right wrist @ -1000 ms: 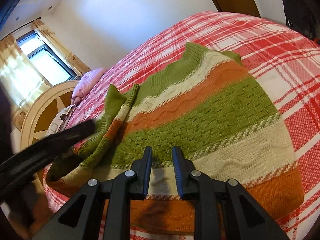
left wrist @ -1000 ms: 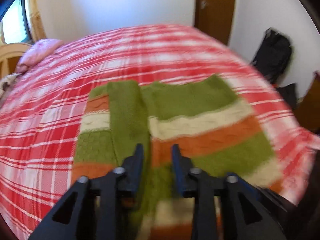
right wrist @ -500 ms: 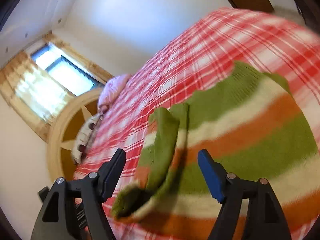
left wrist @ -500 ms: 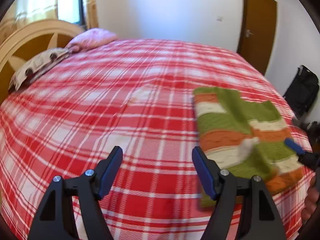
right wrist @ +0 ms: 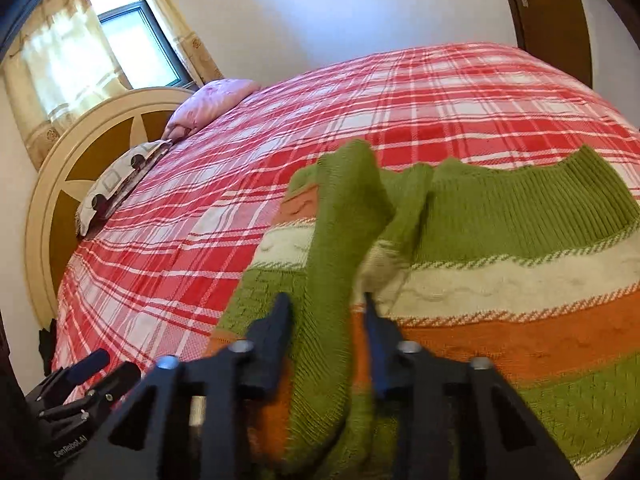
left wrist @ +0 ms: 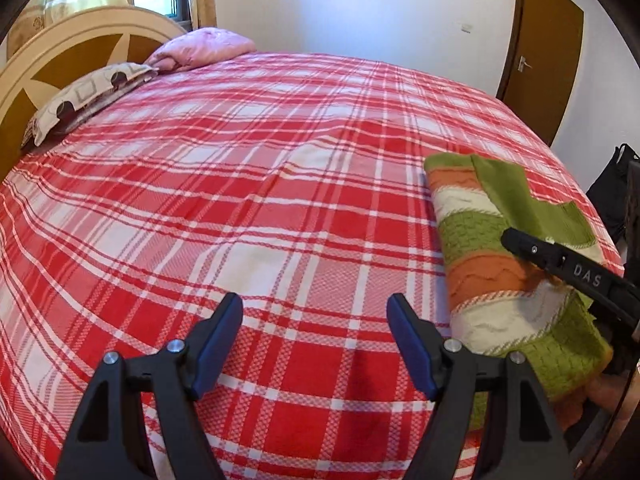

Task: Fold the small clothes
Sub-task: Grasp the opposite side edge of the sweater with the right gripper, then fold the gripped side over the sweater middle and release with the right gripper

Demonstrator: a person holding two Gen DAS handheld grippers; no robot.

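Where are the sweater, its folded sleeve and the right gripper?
sweater (left wrist: 476,272): left wrist view, on its orange stripe.
sleeve (right wrist: 340,248): right wrist view, on the green middle of the sleeve lying over the sweater's body.
right gripper (right wrist: 326,312): right wrist view, midway between its fingertips, at the sleeve.

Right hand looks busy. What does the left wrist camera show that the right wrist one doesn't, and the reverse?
Only left wrist: the black bag by the wall, and the left gripper with jaws wide open over bare bedspread. They have just opened further, with nothing between them. Only right wrist: the right gripper, its jaws just closed on the green sleeve. Both: the striped sweater, pillows, headboard and door.
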